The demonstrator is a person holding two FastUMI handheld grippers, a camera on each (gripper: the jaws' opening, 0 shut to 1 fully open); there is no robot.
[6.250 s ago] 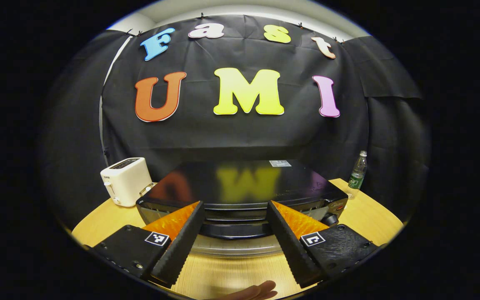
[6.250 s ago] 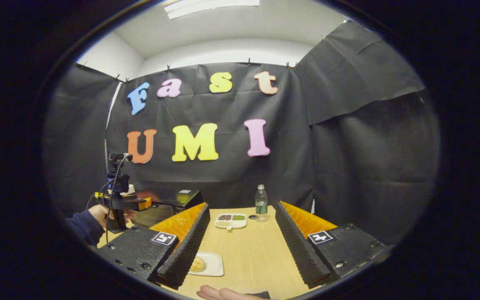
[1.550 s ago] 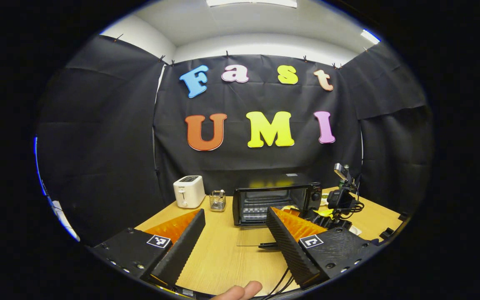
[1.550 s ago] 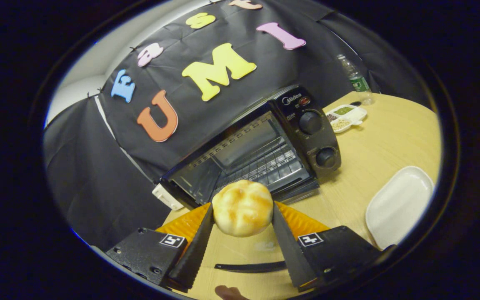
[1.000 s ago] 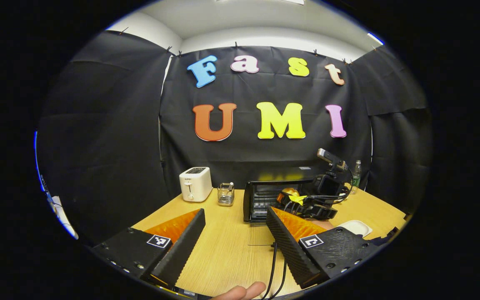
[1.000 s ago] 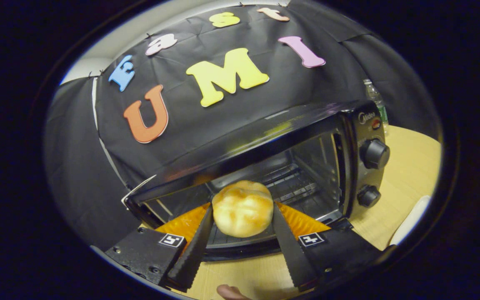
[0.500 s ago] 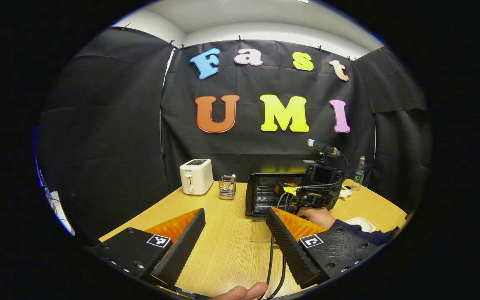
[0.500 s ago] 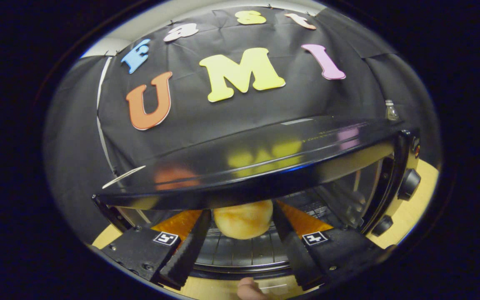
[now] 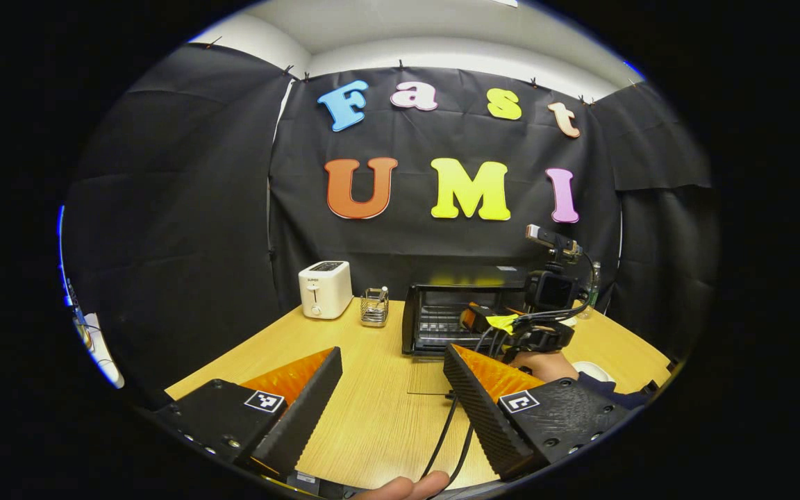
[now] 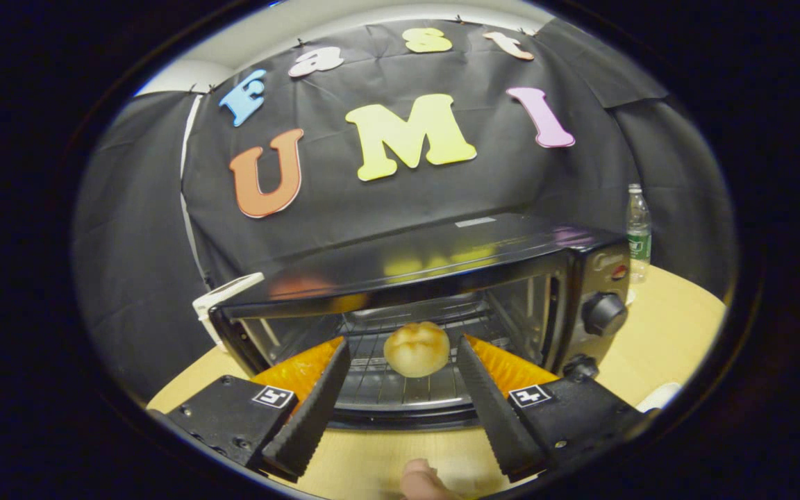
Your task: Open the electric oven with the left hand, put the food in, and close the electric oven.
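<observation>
My right gripper point(image 10: 400, 389), now spread apart, has just released the bun point(image 10: 417, 348) onto the oven point(image 10: 442, 271) rack at frame centre, so only closing remains.

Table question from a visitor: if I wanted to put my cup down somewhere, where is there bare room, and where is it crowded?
The widest bare patch of table lies in front of the toaster and wire holder, left of the oven. Another lies right of the oven, before the bottle. It is crowded at the oven mouth: the right gripper, its cables and the bun inside.
</observation>
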